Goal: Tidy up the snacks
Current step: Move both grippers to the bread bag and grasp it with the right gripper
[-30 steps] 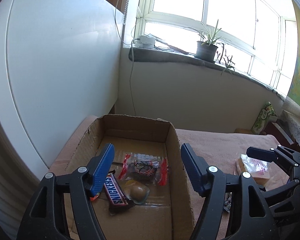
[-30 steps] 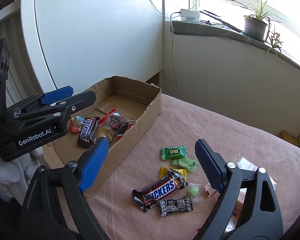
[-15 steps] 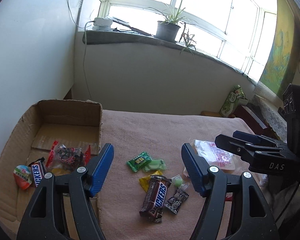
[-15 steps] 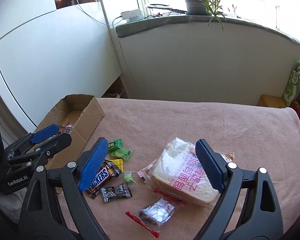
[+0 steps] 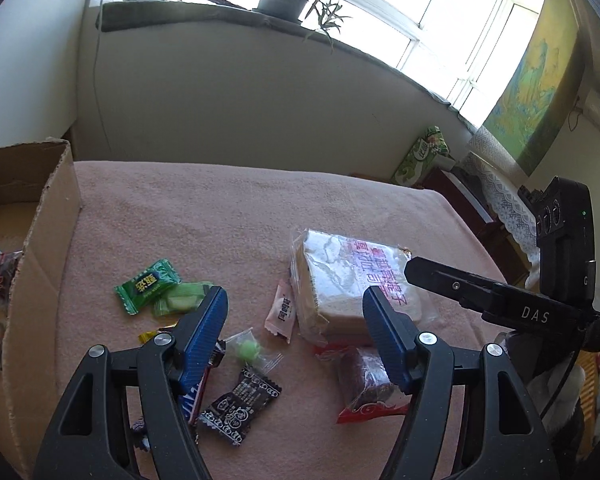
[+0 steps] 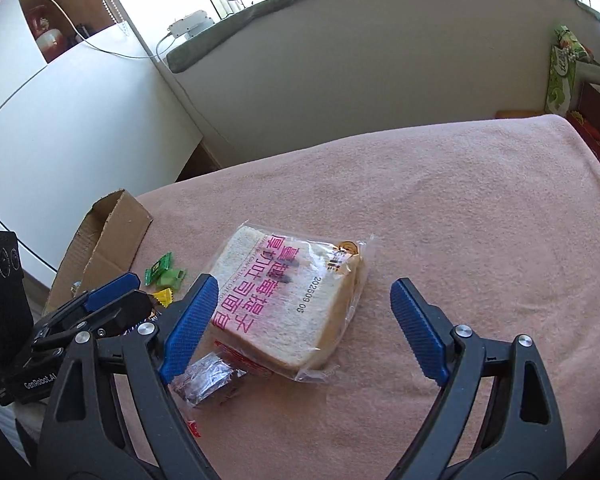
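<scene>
Both jaws open nr bread pack (image 6: 292, 300).

Pink cloth (image 6: 440, 208) is covering the bench; bread bag (image 6: 288, 300) is showing magenta lettering; green candy (image 5: 147, 285); black patterned wrapper (image 5: 240, 404); brown cardboard box (image 5: 40, 264).

We see the left gripper (image 5: 294, 316) jaws apart, empty, over loose snacks on pink cloth (image 5: 220, 208): green candy (image 5: 146, 285), black wrapper (image 5: 240, 404), bagged bread (image 5: 348, 280). Cardboard box (image 5: 40, 240) far left, right gripper (image 5: 500, 300) at right.
</scene>
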The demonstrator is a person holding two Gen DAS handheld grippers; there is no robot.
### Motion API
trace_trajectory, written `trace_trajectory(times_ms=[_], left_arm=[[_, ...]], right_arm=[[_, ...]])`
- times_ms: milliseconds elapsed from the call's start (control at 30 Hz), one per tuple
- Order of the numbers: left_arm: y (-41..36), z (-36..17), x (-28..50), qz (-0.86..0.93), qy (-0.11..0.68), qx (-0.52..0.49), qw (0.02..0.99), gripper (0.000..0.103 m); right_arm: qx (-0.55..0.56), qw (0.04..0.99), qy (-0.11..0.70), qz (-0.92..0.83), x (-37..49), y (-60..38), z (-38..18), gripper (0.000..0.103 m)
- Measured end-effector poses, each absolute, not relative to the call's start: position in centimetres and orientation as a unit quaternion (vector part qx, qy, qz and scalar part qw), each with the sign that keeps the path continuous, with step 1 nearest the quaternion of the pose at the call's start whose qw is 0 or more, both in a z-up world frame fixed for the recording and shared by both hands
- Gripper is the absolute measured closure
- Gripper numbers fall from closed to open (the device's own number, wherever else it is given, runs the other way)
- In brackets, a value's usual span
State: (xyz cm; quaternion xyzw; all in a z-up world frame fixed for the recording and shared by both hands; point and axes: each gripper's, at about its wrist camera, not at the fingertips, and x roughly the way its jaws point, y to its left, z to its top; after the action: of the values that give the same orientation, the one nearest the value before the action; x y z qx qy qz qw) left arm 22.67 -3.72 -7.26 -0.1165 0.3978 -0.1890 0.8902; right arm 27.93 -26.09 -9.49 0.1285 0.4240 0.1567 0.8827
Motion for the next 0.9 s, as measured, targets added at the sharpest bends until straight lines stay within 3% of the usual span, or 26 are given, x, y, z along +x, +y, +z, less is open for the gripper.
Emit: trace_trajectory(times_ms=[167, 300, 433, 600, 900], left_arm=[[-5.5, -8.2, 23.7, -0.207, 0.42, -0.124, 0.875, 0.035], [-6.4, -8.6, 24.5, -0.216, 0.429, -0.127, 0.868, 0.038], [-6.6, -9.0, 25.0, -0.217, 0.435, -0.13, 0.864, 0.04], [-7.0, -9.0, 25.1, -0.232, 0.438, -0.133, 0.858, 0.051], [-7.4, -9.0, 25.1, -0.232, 0.437, -0.127, 0.86, 0.054]], right_arm=[[0.168, 0.861, 0.444, 0.182, 28.6, -26.9, -10.9, 0.025], [0.179, 0.851, 0.454, 0.195, 28.7, -26.7, -11.6, 0.038], [0.182, 0.847, 0.46, 0.196, 28.7, -26.5, -12.2, 0.038], [0.19, 0.841, 0.465, 0.2, 29.2, -26.4, -12.8, 0.038], [0.199, 0.837, 0.467, 0.204, 29.3, -26.4, -13.1, 0.04]])
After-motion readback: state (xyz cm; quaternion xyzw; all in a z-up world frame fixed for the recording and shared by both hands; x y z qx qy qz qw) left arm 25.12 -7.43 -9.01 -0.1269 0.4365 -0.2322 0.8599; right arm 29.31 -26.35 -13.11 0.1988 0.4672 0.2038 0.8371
